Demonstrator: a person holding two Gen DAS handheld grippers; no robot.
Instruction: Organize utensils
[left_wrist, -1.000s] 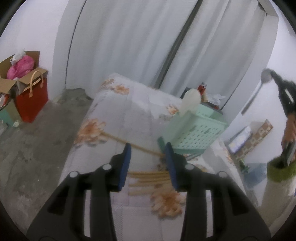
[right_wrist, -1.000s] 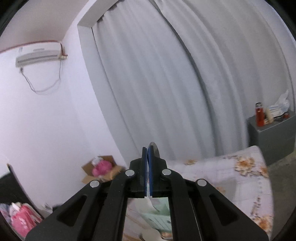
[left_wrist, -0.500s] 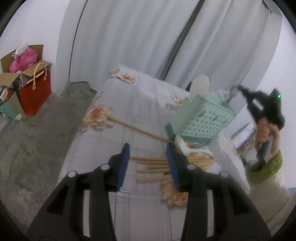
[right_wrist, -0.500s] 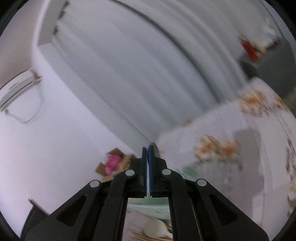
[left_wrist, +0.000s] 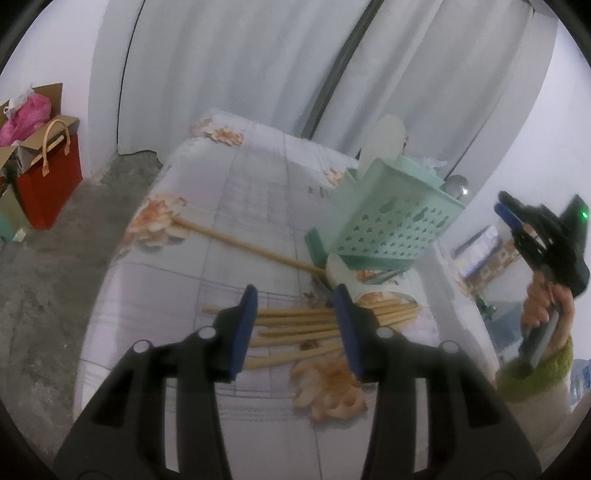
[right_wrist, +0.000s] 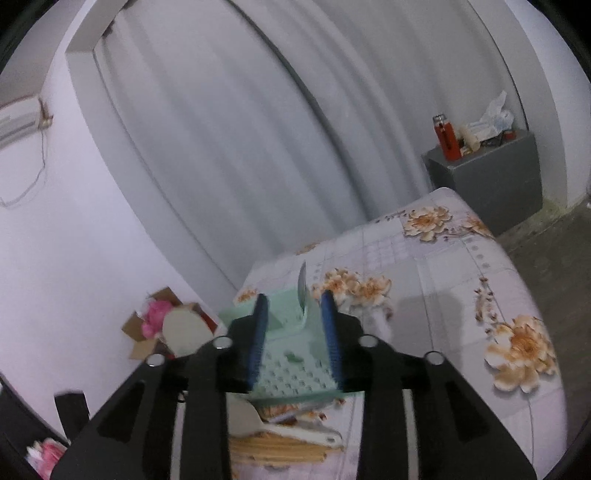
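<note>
White curtains (left_wrist: 236, 66) back a floral bed (left_wrist: 229, 206). Left gripper (left_wrist: 295, 314) hovers, jaws spread, over chopsticks (left_wrist: 295, 325); right gripper (right_wrist: 295, 317), jaws just opened and empty, above basket (right_wrist: 288, 373).

The chopsticks (left_wrist: 295, 328) are partly covered by the left hand-held gripper (left_wrist: 293, 328)'s own fingers. In the right wrist view the mint basket (right_wrist: 295, 373)'s lower wall sits behind the blurred right hand-held gripper (right_wrist: 295, 343). A grey spoon (left_wrist: 456, 184) shows only its bowl at the basket's two o'clock. Small items on the grey cabinet (right_wrist: 491, 177) are too small to tell.
</note>
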